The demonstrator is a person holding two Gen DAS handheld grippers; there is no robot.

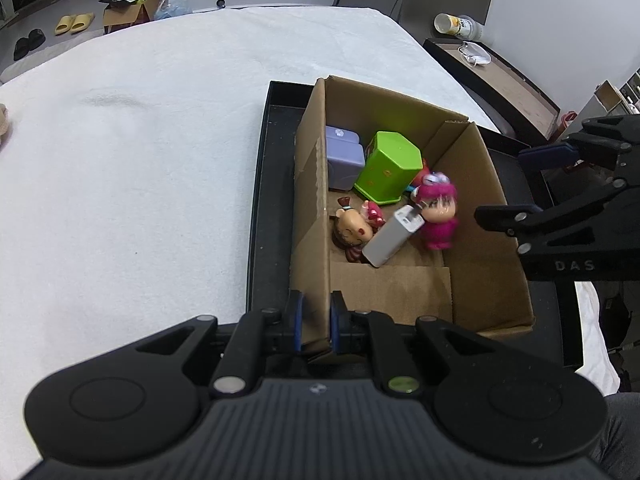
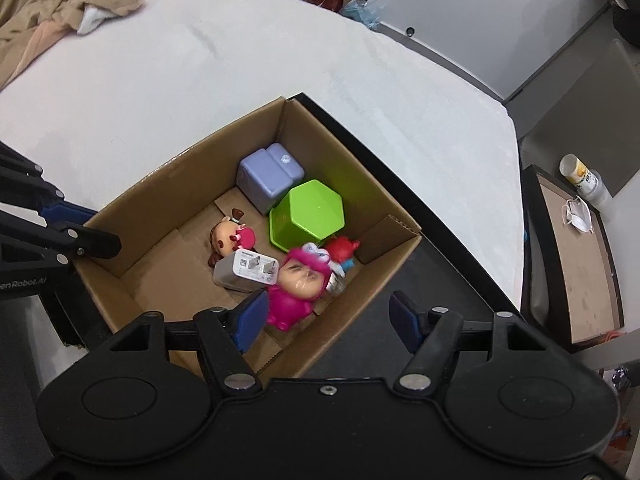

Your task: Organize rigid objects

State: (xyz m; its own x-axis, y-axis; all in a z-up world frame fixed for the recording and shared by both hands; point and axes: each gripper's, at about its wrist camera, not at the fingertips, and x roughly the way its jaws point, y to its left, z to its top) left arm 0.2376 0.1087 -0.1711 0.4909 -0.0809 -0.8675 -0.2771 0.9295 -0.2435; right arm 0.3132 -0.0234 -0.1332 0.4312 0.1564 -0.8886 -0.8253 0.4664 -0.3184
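The box sits on a black tray at the centre of both views, and it already holds most of what there is to sort: a lilac block, a green hexagonal tub, a brown-haired doll, a white charger, a small red toy and a pink doll at the lower middle of the right view, blurred as if dropping in. The right gripper hangs over the box's near edge with its jaws apart and nothing between the pads; the pink doll lies just past its left pad, free of it. The left gripper is clamped on the box's near wall, steadying it. By my reading the packing is nearly done (no loose rigid thing shows on the white cloth). Crumpled fabric lies at the upper left of the right view, a side table with a can at the right; neither blocks the box.
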